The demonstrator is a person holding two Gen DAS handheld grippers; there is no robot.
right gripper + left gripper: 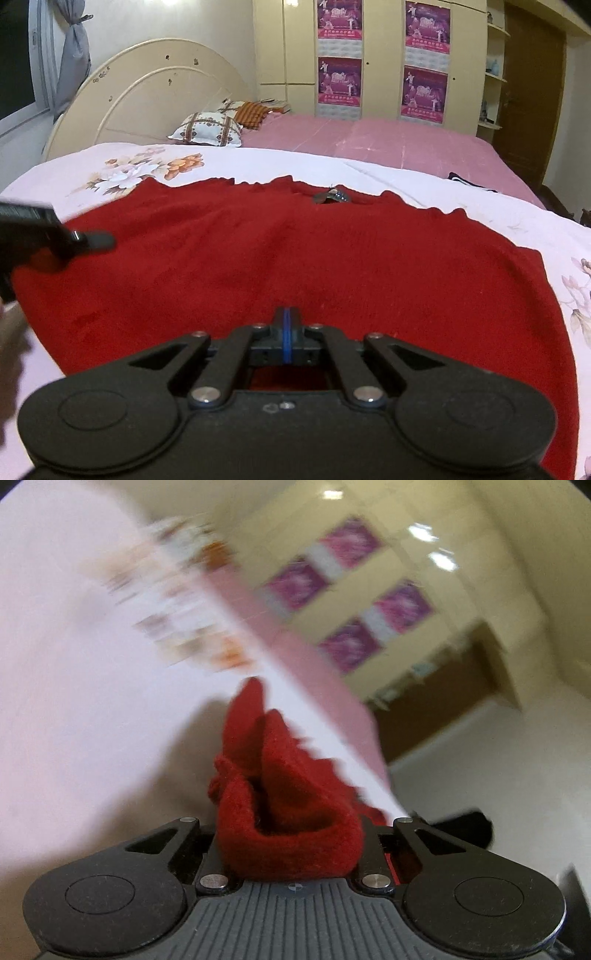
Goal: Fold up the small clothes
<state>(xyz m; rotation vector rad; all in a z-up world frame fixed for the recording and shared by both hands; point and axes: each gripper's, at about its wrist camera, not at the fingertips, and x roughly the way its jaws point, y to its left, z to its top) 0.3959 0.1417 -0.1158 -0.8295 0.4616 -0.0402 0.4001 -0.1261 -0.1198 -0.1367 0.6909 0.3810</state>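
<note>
A red knitted sweater [295, 251] lies spread flat on the white floral sheet [258, 162], with a small dark ornament [332, 195] at its far edge. My right gripper [286, 325] is shut low over the sweater's near part, and I cannot tell whether any cloth is pinched. My left gripper [96, 239] reaches in at the sweater's left side. In the left wrist view a bunched fold of the red sweater [280, 775] fills my left gripper [291, 834], which is shut on it and raised off the blurred sheet [74, 664].
Beyond the sheet lies a bare pink mattress [388, 144] with patterned pillows [207, 129] at the cream headboard [147, 96]. A dark item [465, 181] sits at the sheet's far right. A wardrobe with purple posters [424, 92] stands behind the bed.
</note>
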